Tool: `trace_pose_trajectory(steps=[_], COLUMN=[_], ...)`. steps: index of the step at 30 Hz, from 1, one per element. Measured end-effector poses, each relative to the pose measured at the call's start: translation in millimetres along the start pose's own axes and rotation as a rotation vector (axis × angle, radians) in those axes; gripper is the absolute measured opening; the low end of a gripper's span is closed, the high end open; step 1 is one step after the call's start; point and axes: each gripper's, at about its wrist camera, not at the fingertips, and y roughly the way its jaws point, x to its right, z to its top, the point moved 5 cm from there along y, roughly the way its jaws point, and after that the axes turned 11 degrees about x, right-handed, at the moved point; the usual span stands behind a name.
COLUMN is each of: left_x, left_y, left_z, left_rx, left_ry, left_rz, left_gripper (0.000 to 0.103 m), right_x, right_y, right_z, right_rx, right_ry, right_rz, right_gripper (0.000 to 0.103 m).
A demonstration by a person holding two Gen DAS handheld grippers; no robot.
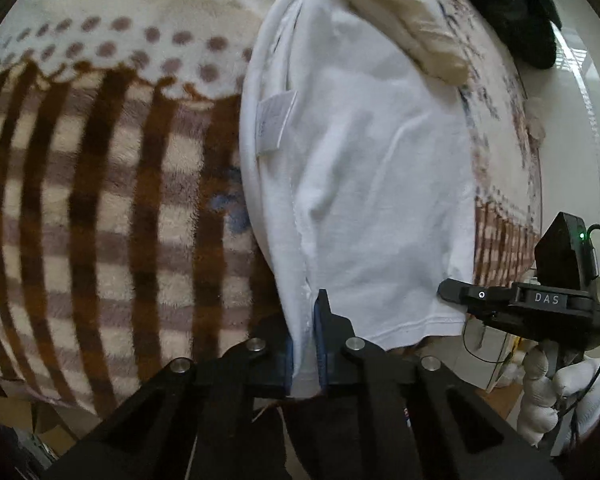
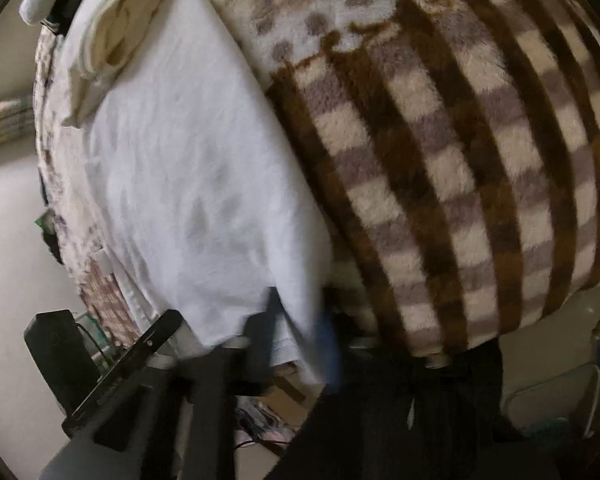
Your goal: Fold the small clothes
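Both grippers' jaws clamped on white garment (image 1: 364, 184) hem.

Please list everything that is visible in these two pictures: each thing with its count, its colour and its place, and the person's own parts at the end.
white garment: one, white, lying on the blanket, near edge pinched by both grippers
care label: one, white, on the garment's left side seam
beige cloth: one, cream-beige, on the garment's far end
blanket: one, brown and cream checks with dots farther back, under everything
dark cloth: one, black, far right corner
left hand-held gripper: one, black, shut on the garment's hem
right hand-held gripper: one, black, shut on the garment's near corner
gloved hand: one, white glove, holding the right gripper
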Motion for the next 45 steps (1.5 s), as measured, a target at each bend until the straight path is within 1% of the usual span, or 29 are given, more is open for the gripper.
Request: trace_pose_trajectory(steps=[2,4,5,6,7,8,9,11,14,15,16,17,18,21,23,25,28,30,32,33,34,37,38,39,41,42,43,44,45], left_x=[0,-3,-4,-5,-7,-9,-9,-10,-13,-14,-13,-12,-15,-12,-3,8,27,42,52,56,58,61,59,58,54,48,44,39,35], left_y=[-6,-7,-4,0,2,2,4,6,3,1,-1,-4,-12,-32,-48,-68,-97,-112,-117,-117,-115,-96,-85,-75,-51,-36,-25,-13,-3], left_z=[0,1,1,1,1,1,0,0,-1,-1,-1,-1,0,6,16,34,71,103,130,150,164,214,235,248,277,294,304,313,323], left_rx=[0.004,0.002,-0.002,-0.003,-0.005,-0.005,-0.002,0.000,0.004,0.004,0.005,0.007,0.011,0.028,0.059,0.105,0.187,0.243,0.271,0.293,0.304,0.334,0.338,0.340,0.318,0.300,0.281,0.261,0.249], left_ry=[0.001,0.012,0.013,0.008,-0.001,-0.005,-0.013,-0.023,-0.037,-0.041,-0.041,-0.040,-0.036,-0.020,-0.011,0.000,0.020,0.032,0.036,0.028,0.021,-0.002,-0.026,-0.040,-0.080,-0.127,-0.165,-0.202,-0.232], left_rz=[-0.006,0.001,0.004,0.007,0.005,0.005,0.003,-0.002,-0.009,-0.011,-0.012,-0.015,-0.021,-0.045,-0.066,-0.092,-0.135,-0.169,-0.190,-0.200,-0.208,-0.190,-0.177,-0.174,-0.176,-0.195,-0.219,-0.234,-0.242], left_gripper=[0.006,0.006,0.006,0.006,0.006,0.006,0.006,0.007,0.007,0.006,0.006,0.006,0.006,0.006,0.006,0.006,0.006,0.006,0.006,0.006,0.006,0.006,0.006,0.006,0.008,0.008,0.015,0.031,0.040], right_x=[-1,1,3,8,13,19,21,23,27,31,32,32,32,27,18,5,-23,-46,-65,-75,-84,-107,-114,-118,-136,-139,-140,-142,-143], right_y=[-9,-14,-12,-11,-5,-1,1,9,17,16,14,12,8,-11,-27,-44,-72,-91,-106,-111,-116,-122,-118,-113,-98,-94,-84,-75,-65], right_z=[-4,-5,-5,-3,-3,-2,-2,-1,2,4,4,2,0,-2,-1,5,27,50,74,88,103,154,176,191,226,243,255,270,282], right_rx=[0.015,0.019,0.012,0.001,-0.018,-0.033,-0.030,-0.035,-0.031,-0.019,-0.011,-0.012,-0.010,0.014,0.034,0.062,0.124,0.175,0.214,0.233,0.254,0.300,0.306,0.309,0.304,0.287,0.266,0.253,0.238], right_ry=[-0.017,-0.058,-0.066,-0.053,-0.030,-0.006,0.006,0.022,0.082,0.105,0.119,0.131,0.146,0.151,0.136,0.115,0.081,0.054,0.037,0.030,0.026,0.034,0.052,0.060,0.081,0.094,0.113,0.133,0.148], right_rz=[-0.001,-0.055,-0.087,-0.092,-0.095,-0.094,-0.070,-0.038,0.048,0.069,0.090,0.115,0.139,0.169,0.187,0.212,0.253,0.281,0.312,0.326,0.334,0.344,0.351,0.349,0.338,0.335,0.330,0.328,0.335], right_gripper=[0.012,0.012,0.015,0.021,0.039,0.047,0.050,0.050,0.050,0.048,0.032,0.020,0.011,0.007,0.007,0.007,0.007,0.007,0.007,0.007,0.007,0.006,0.007,0.006,0.007,0.007,0.007,0.008,0.008])
